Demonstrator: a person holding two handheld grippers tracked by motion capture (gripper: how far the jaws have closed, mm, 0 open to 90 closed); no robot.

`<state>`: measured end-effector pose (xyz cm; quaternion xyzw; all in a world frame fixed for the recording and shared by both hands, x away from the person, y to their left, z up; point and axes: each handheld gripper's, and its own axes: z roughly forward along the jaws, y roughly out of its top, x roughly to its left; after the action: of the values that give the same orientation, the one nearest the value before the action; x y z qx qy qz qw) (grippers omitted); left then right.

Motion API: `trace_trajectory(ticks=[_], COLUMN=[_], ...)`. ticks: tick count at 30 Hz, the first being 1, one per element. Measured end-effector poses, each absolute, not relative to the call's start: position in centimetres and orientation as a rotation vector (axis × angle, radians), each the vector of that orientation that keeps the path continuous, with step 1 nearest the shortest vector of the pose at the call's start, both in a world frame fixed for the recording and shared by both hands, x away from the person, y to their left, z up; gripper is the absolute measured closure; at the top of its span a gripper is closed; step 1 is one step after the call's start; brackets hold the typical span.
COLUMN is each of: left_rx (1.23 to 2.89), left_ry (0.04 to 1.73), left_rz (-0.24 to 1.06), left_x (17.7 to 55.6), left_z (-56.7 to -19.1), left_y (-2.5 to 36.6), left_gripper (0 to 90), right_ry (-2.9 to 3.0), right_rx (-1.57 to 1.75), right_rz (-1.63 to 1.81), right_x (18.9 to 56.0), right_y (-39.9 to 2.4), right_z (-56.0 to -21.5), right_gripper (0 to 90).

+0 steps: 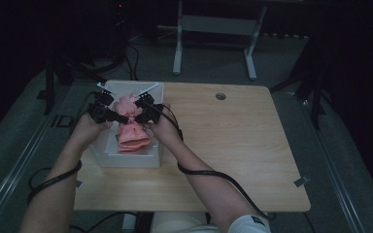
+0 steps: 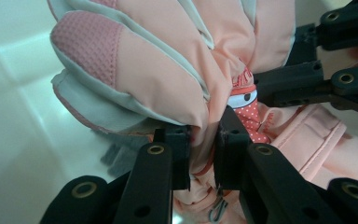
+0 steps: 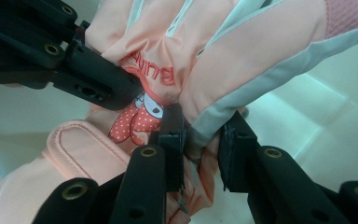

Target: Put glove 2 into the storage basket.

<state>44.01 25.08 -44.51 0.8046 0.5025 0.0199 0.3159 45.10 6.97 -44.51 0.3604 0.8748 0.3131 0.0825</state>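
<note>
Pink glove (image 3: 177,56): red embroidered lettering on the back, seen upside down in the right gripper view, partly creased; legible portion reads "Bunn". Left gripper view shows the same lettering (image 2: 243,78), too folded to read. No other legible markings.

The near-left part of the wooden table (image 1: 233,145) is taken up by a white bin (image 1: 126,159), whose walls close in the space around a pink glove (image 1: 132,131). Inside it, little room is left: the left gripper (image 2: 202,149) and the right gripper (image 3: 201,149) are both clamped on the glove's folds, close together. The table's right half and near edge are left open for passage. A small round grommet (image 1: 220,96) is set flush near the far edge.
</note>
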Motion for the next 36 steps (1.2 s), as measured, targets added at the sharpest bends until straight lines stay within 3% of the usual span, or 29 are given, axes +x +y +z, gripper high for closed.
trace_trajectory(ticks=[6, 10, 14, 19, 23, 25, 36], left_rx=[2.152, 2.181, 2.226, 2.221, 2.217, 2.210, 2.166], left_ry=[1.404, 1.466, 1.498, 1.536, 1.540, 1.544, 1.509], left_rz=[0.047, 0.084, 0.173, 0.286, 0.318, 0.394, 0.385], left_x=[44.3, 44.4, 44.3, 44.0, 43.8, 43.6, 43.2], left_z=[-44.7, -44.9, -44.8, -44.7, -44.6, -44.3, -43.6], left_y=[25.0, 24.8, 24.3, 24.2, 24.1, 24.1, 24.4], left_gripper=[76.0, 69.7, 58.9, 53.1, 50.3, 49.6, 48.5], right_ry=[2.622, 2.608, 2.601, 2.602, 2.604, 2.605, 2.596], right_rx=[1.086, 1.074, 1.087, 1.086, 1.103, 1.098, 1.082], right_rz=[0.862, 0.822, 0.838, 0.869, 0.907, 0.927, 1.000], right_x=[45.3, 45.3, 45.4, 45.4, 45.4, 45.4, 45.2], right_y=[7.9, 8.3, 8.3, 8.2, 8.0, 7.9, 6.8], right_z=[-44.9, -45.0, -45.0, -44.9, -44.8, -44.7, -43.1], right_gripper=[68.1, 62.4, 58.4, 54.2, 51.7, 50.7, 49.7])
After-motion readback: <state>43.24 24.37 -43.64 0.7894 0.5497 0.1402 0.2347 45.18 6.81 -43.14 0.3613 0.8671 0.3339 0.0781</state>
